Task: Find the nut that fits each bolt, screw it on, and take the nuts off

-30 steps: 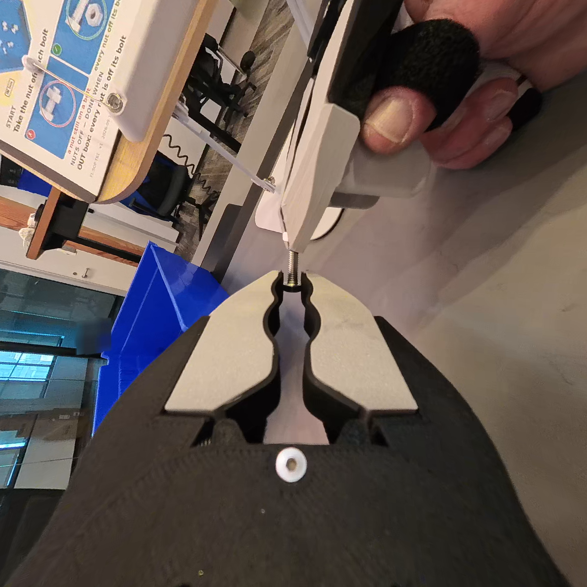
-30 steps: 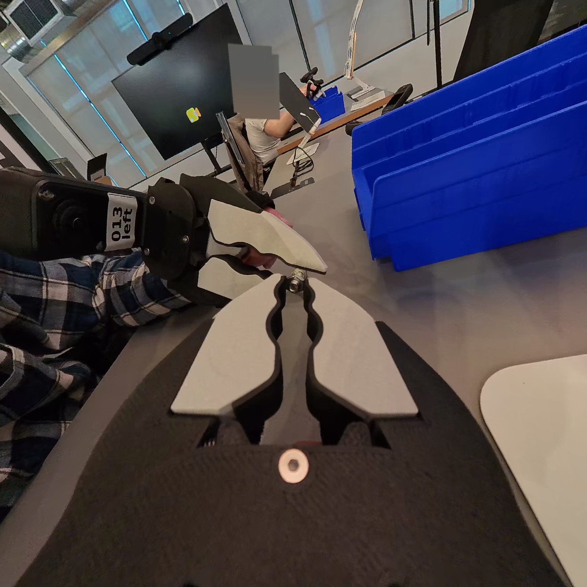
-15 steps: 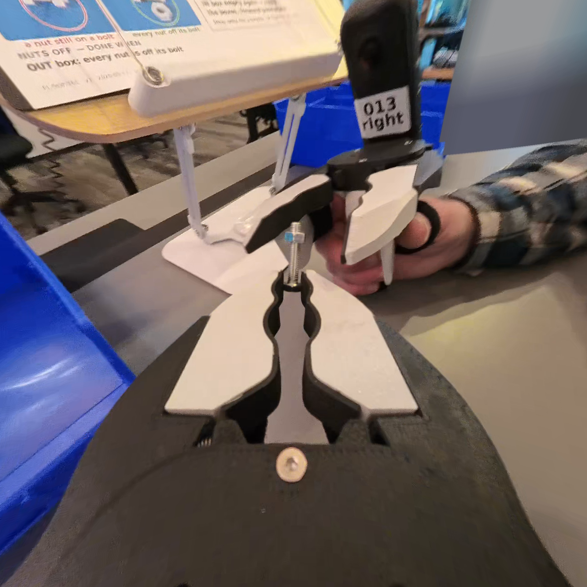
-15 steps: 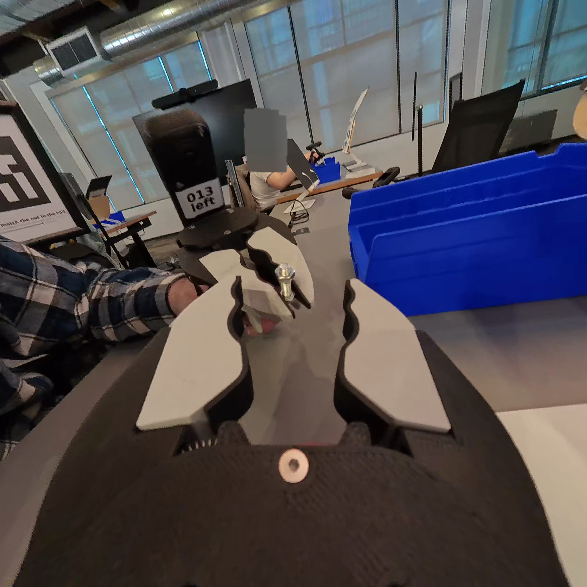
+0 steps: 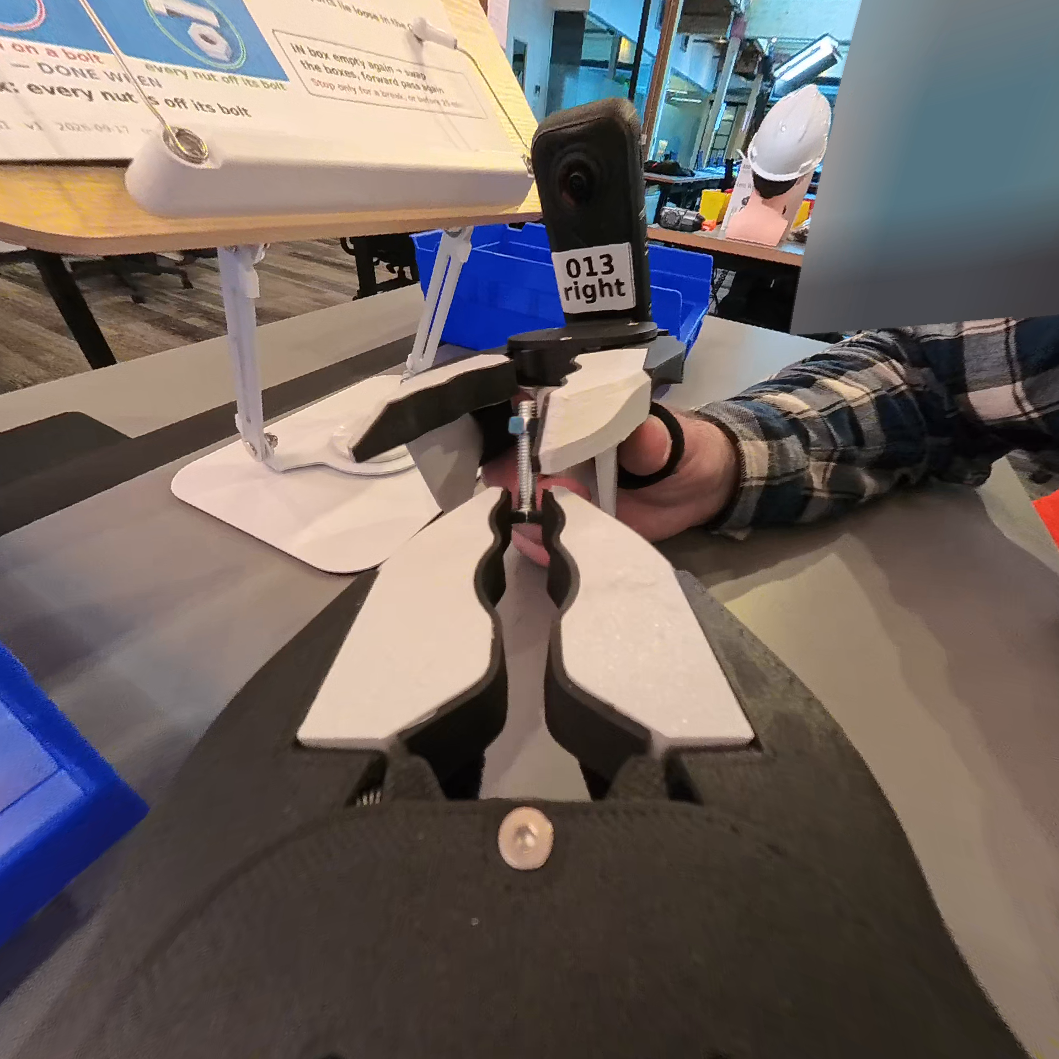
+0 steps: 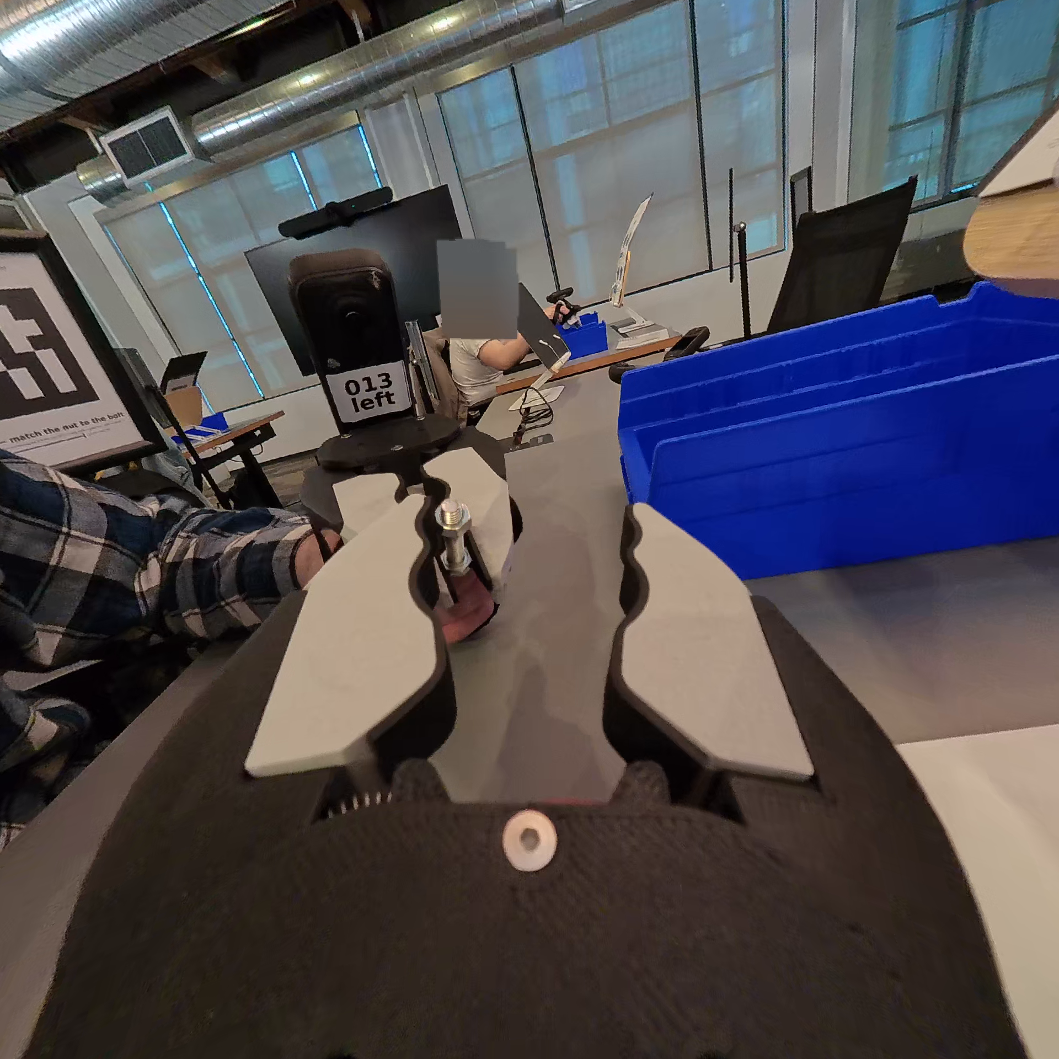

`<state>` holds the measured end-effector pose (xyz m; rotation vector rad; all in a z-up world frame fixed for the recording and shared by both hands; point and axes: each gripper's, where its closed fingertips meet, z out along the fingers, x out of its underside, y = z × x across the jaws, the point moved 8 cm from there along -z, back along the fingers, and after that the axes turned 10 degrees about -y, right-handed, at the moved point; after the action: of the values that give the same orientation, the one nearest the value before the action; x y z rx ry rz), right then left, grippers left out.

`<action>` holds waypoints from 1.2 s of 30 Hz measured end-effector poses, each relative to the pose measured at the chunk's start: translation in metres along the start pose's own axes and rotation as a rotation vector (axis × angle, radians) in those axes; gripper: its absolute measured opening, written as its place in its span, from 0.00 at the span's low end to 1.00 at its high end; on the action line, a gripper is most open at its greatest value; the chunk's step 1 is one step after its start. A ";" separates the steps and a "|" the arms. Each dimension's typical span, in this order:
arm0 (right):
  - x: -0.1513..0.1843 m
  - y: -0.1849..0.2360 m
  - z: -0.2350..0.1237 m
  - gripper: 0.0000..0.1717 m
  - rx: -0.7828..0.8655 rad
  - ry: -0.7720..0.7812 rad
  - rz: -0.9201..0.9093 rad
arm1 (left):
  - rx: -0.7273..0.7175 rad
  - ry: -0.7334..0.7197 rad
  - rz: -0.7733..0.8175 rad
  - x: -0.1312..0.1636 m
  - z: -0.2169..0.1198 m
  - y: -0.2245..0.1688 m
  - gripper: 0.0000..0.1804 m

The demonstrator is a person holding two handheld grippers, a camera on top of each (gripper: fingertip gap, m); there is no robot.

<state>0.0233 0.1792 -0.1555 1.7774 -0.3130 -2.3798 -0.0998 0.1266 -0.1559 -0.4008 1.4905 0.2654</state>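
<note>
The left gripper [image 5: 526, 507] pinches the head end of a silver bolt [image 5: 525, 458], both pads pressed on it at the tips, with the shaft standing upright above them at the centre of the left wrist frame. A nut [image 5: 518, 425] sits high on the thread, near the free end. The right gripper [image 6: 524, 530] has its fingers spread wide with nothing between them; in its own view the bolt stands left of centre, right beside the left finger [image 6: 367, 601], which partly covers the lower shaft. In the left wrist frame the right gripper's fingers straddle the upper bolt from behind, the white one just beside the nut; whether it touches I cannot tell.

A hand [image 5: 676, 475] in a plaid sleeve [image 5: 871, 412] rests on the grey table [image 5: 859, 659] at right. A white stand base [image 5: 298, 504] lies at centre left, carrying an instruction board [image 5: 258, 86] across the upper left. Blue bins [image 6: 848, 435] fill the right of the right wrist frame.
</note>
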 end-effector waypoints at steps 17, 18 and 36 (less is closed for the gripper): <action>-0.005 0.009 0.001 0.35 -0.091 -0.050 0.008 | 0.097 -0.118 -0.158 -0.005 -0.005 0.002 0.05; -0.006 0.007 0.000 0.34 -0.081 -0.055 0.014 | 0.108 -0.118 -0.158 -0.005 -0.004 0.000 0.05; -0.009 0.011 0.000 0.36 -0.114 -0.077 0.013 | 0.141 -0.157 -0.183 -0.007 -0.004 -0.002 0.05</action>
<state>0.0255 0.1704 -0.1442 1.6326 -0.1938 -2.4095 -0.1034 0.1236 -0.1485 -0.3910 1.3007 0.0448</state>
